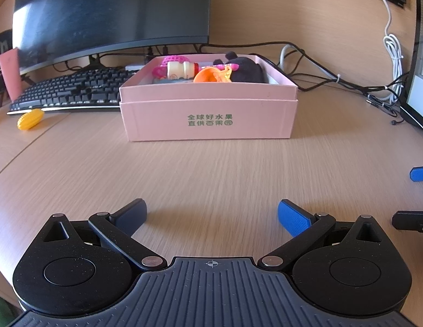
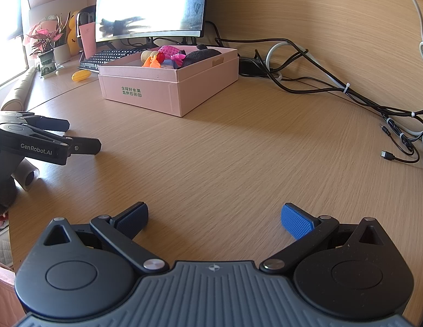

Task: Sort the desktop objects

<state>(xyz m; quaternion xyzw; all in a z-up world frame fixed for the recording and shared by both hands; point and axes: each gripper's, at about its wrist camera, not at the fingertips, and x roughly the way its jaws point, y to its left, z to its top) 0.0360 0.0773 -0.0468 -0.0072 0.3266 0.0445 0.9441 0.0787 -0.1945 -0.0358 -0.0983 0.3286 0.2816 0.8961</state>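
pale wood-grain worktop (image 1: 211,169) runs back to a curved monitor (image 1: 110,13) and a black keyboard (image 1: 72,90), with a tangle of cables (image 2: 334,81) along the right rear edge. near the middle stands a pink box (image 1: 208,117) with green print on its front, its lid nested under the base so the tray sits raised and open on top. it looks to be the collecting bin: a small cream bottle (image 1: 181,70), an orange toy (image 1: 210,76), a pink perforated piece (image 1: 173,60) and a dark plush item (image 1: 246,70) already lie heaped inside, so most of the sorting seems done.

one loose thing remains outside, a yellow ribbed toy (image 1: 30,119) lying on the worktop just in front of the keyboard's left end, well apart from the box and to its left. that is probably the next object to fetch, and being on that side it would suit the left gripper.

left gripper (image 1: 211,215) hovers low over bare wood, pointed straight at the box front, its jaws spread wide and holding nothing. right gripper (image 2: 214,218) sits further right and angled toward the box's corner, jaws likewise released and empty. from the right wrist view the left tool shows side-on at the left edge, level and close to the surface. both read as a neutral, ready pose between picks rather than any approach, since neither points at the yellow toy.
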